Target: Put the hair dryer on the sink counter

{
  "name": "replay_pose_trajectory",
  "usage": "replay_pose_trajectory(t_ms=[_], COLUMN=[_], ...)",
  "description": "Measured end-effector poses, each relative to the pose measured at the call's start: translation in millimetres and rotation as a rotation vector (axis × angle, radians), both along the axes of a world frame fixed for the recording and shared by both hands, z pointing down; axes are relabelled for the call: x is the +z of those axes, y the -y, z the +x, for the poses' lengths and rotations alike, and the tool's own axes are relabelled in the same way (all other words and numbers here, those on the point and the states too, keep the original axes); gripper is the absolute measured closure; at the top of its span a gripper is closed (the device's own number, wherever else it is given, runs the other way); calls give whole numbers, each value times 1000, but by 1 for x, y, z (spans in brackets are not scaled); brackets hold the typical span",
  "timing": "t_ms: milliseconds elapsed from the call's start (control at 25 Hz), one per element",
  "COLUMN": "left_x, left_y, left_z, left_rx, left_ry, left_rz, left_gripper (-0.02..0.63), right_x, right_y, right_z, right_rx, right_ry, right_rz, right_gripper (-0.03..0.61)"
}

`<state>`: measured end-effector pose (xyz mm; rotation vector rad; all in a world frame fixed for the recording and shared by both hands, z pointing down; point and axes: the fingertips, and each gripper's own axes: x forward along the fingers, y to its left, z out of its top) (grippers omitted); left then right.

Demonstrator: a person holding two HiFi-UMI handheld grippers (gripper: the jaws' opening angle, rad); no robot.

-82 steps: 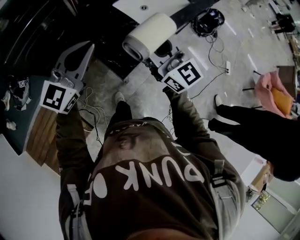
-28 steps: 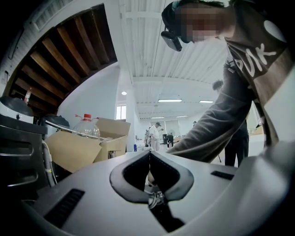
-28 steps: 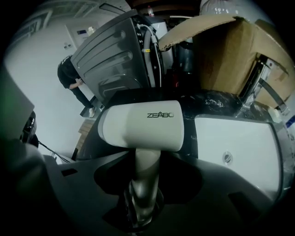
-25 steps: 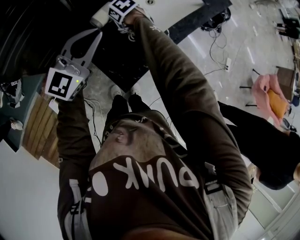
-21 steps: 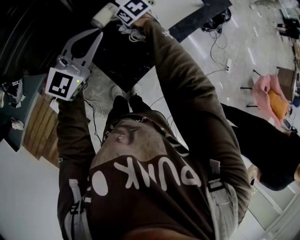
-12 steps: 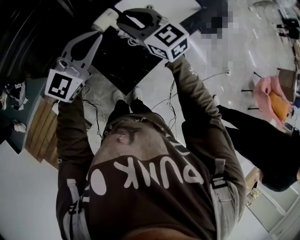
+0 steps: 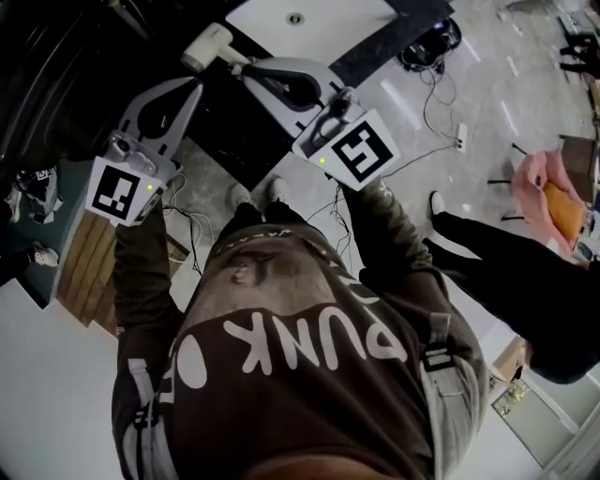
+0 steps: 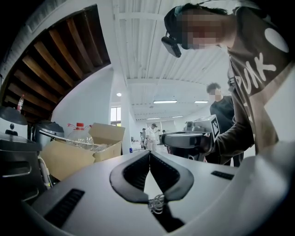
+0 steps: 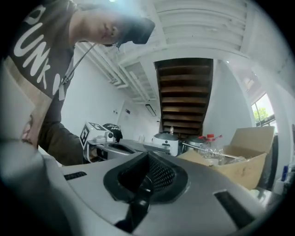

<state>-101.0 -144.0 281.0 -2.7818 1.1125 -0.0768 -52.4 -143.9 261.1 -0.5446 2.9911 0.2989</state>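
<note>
Your hair dryer (image 7: 208, 45) lies on the dark table (image 7: 248, 131) near its edge beside the white basin (image 7: 309, 19), and though your left tool (image 7: 192, 86) and right tool (image 7: 247, 69) are both clenched empty, a careless swing of the right one, so near the handle, could knock it off.

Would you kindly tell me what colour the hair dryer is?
The hair dryer is white; the head view shows it best.

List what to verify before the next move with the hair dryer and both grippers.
1. The hair dryer lies on the sink counter: ok.
2. The right gripper has its jaws shut with nothing between them: ok.
3. The left gripper has its jaws shut with nothing between them: ok.
4. The hair dryer sits steady, well back from the counter's edge: cannot tell.
</note>
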Motion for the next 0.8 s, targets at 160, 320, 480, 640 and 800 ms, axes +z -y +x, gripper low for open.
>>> replay_pose_trajectory(t_ms=[160,320,480,640,800], left_x=[-3,-4,-4,-4,-2], left_y=[-5,-7,-7,-6,-4], left_z=[1,2,3,3,4], left_rx=[1,2,1,0,-1], left_ry=[4,4,5,5,9], left_rz=[0,2,2,1,-1], left_gripper=[609,609,609,609,609], right_x=[9,19,21,21,22], right_y=[2,8,7,7,9], right_z=[3,4,3,1,0], right_rx=[9,22,18,18,16], right_ry=[-10,-13,-17,-25,-27], right_rz=[-17,-42,-42,-43,-43], right_gripper=[569,569,569,571,571])
